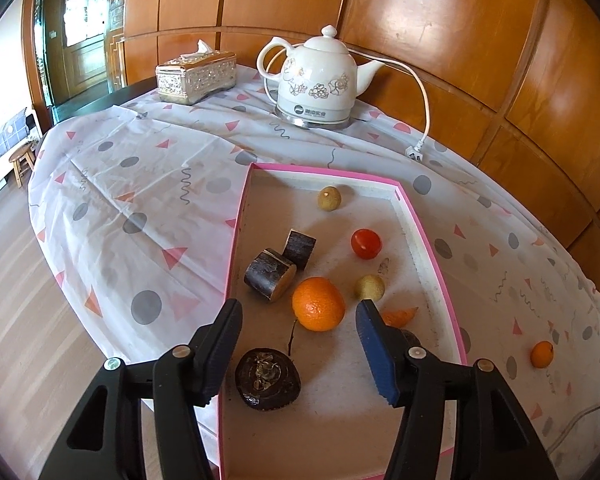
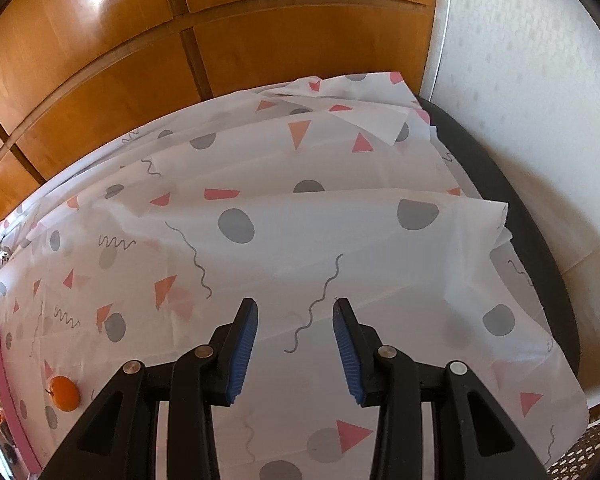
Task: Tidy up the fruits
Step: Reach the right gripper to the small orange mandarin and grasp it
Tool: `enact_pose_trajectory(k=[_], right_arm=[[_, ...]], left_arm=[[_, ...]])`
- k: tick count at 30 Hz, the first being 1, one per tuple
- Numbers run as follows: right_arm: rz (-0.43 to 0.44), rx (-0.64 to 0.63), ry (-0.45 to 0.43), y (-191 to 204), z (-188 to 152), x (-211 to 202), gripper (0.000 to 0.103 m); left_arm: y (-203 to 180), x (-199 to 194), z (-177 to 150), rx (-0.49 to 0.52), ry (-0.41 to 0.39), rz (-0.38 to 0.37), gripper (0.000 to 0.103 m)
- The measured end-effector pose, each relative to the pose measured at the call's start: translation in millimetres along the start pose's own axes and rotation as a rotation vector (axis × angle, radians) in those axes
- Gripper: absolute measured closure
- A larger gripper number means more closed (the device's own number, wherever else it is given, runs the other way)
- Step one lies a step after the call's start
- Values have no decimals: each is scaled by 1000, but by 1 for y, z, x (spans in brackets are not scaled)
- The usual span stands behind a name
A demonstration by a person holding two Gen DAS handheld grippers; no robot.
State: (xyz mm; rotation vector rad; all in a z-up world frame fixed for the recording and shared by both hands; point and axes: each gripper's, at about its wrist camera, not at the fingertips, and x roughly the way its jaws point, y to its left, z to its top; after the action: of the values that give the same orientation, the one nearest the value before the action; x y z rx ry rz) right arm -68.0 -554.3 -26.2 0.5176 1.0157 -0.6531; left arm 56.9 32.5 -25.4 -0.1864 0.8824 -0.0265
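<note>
Left gripper (image 1: 298,308): jaws apart over the tray, nothing pressed between the pads; the big orange sits in the gap near the tips, at about 12 o'clock from the gripper body.
Right gripper (image 2: 294,306): jaws moderately apart, holding nothing, only tablecloth under the gap.
Tray (image 1: 432,248): one, pink-rimmed with a pale floor, lying on the tablecloth.
Oranges: two. One orange in the tray (image 1: 318,303); one small orange outside the tray (image 1: 541,354) on the cloth, at 3 o'clock from the tray. In the right wrist view that same fruit lies at 8 o'clock from the gripper tips, just beside the pink rim.
Red tomato (image 1: 365,243): one, at 1 o'clock from the tray's orange.
Pale round fruits: two. Far one (image 1: 329,198) near the tray's far wall at 12 o'clock; near one (image 1: 369,288) just right of the orange at 3 o'clock.
Dark cane pieces (image 1: 278,268): two short stubs touching each other, at 10 o'clock from the orange.
Dark round fruit (image 1: 268,378): one, at 7 o'clock from the orange, near the left finger.
Orange scrap (image 1: 400,316): one, partly hidden behind the right finger; what it is I cannot tell.
Kettle (image 1: 320,80): one, white, floral, at 12 o'clock beyond the tray.
Tissue box (image 1: 196,76): one, at 11 o'clock.
Tablecloth (image 2: 340,220): one, white, patterned.
</note>
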Motion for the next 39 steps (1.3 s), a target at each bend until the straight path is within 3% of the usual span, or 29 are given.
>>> enact_pose_trajectory(k=[4, 9, 18, 31, 32, 34, 39], right_arm=[[59, -74, 41, 17, -5, 6, 64], [46, -190, 38, 40, -12, 6, 64], [49, -214, 64, 45, -15, 11, 64], [179, -401, 145, 104, -41, 1, 63], [197, -411, 147, 110, -43, -2, 61], [228, -436, 148, 124, -47, -6, 45], [308, -486, 155, 166, -61, -7, 44]], left_arm=[[4, 0, 1, -9, -1, 0, 43], [10, 1, 0, -25, 2, 1, 43], [27, 0, -1, -64, 3, 11, 40], [50, -2, -1, -121, -6, 20, 37], [51, -3, -1, -123, -6, 20, 37], [51, -3, -1, -124, -9, 21, 37], [52, -4, -1, -124, -11, 23, 37]])
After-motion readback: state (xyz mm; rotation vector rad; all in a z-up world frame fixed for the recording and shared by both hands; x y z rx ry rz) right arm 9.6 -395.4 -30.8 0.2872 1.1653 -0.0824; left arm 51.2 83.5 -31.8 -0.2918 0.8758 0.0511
